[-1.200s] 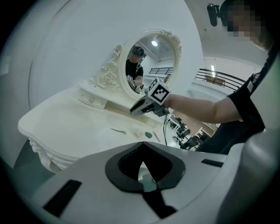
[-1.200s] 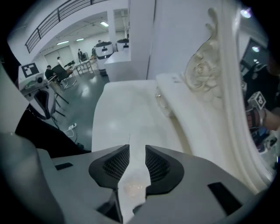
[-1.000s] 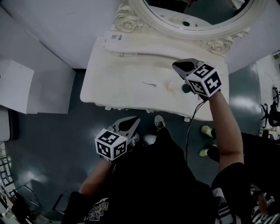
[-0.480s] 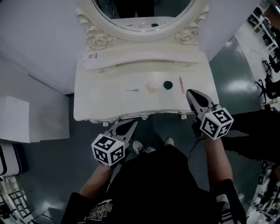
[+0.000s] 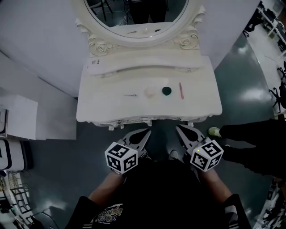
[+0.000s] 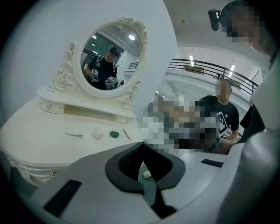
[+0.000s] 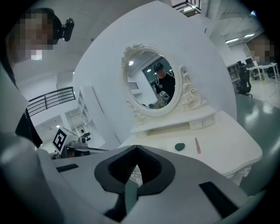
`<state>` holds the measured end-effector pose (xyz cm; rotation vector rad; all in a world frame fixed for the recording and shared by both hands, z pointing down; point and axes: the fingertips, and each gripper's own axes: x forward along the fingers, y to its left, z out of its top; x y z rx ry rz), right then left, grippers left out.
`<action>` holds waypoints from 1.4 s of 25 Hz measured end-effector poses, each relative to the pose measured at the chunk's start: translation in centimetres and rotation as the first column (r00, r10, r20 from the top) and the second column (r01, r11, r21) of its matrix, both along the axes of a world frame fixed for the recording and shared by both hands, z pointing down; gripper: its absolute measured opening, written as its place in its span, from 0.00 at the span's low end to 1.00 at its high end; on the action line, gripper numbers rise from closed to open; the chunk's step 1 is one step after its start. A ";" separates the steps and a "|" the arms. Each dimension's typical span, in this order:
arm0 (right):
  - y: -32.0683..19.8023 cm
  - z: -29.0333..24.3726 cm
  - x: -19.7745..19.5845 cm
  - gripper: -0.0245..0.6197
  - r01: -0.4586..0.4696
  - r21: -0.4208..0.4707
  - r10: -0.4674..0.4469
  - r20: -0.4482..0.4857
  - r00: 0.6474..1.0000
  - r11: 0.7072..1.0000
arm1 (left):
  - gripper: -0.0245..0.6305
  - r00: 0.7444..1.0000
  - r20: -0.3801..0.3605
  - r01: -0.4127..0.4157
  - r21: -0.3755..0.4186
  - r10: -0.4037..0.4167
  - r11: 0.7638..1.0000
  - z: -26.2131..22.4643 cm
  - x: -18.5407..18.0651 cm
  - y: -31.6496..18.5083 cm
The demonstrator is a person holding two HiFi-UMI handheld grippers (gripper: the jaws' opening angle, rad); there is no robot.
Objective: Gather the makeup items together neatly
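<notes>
Right gripper (image 5: 180, 129) pulls back off desk (image 5: 100, 109) beside left gripper (image 5: 145, 133), both closed, empty | pencil (image 5: 181, 91), sponge (image 5: 166, 91), puff (image 5: 149, 92), tweezers (image 5: 131, 95) spread in row below mirror (image 5: 134, 13) | pencil light, stiff, rolls: likely pinch mid-shaft

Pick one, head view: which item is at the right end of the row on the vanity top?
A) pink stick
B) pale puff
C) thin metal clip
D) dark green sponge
A: the pink stick lies rightmost on the vanity top, with the dark green sponge, the pale puff and the thin metal clip in turn to its left.
</notes>
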<state>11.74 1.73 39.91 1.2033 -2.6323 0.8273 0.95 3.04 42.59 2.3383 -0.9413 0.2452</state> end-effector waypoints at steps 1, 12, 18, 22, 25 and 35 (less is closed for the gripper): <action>0.3 -0.1 0.6 0.08 0.004 0.007 -0.004 -0.002 1.000 1.000 | 0.05 1.000 0.005 0.002 -0.001 -0.002 1.000 0.0 0.7 0.4; 4.3 0.8 4.2 0.08 0.081 -0.005 -0.081 0.010 0.997 0.997 | 0.05 0.999 0.025 0.045 -0.021 -0.045 0.999 0.9 6.1 4.3; 5.1 1.5 5.3 0.08 0.114 -0.020 -0.113 0.007 0.994 0.993 | 0.05 0.998 0.027 0.064 -0.034 -0.063 0.997 1.5 7.5 4.9; 5.2 1.7 5.6 0.08 0.124 -0.024 -0.123 0.014 0.992 0.992 | 0.05 0.997 0.035 0.065 -0.033 -0.063 0.997 1.6 8.1 5.0; 5.2 1.6 5.7 0.08 0.130 -0.024 -0.130 0.016 0.991 0.991 | 0.05 0.997 0.041 0.061 -0.032 -0.060 0.998 1.5 8.3 5.0; 5.4 1.8 5.2 0.08 0.138 -0.021 -0.137 0.014 0.990 0.990 | 0.05 0.998 0.047 0.051 -0.026 -0.050 0.998 1.7 8.1 5.1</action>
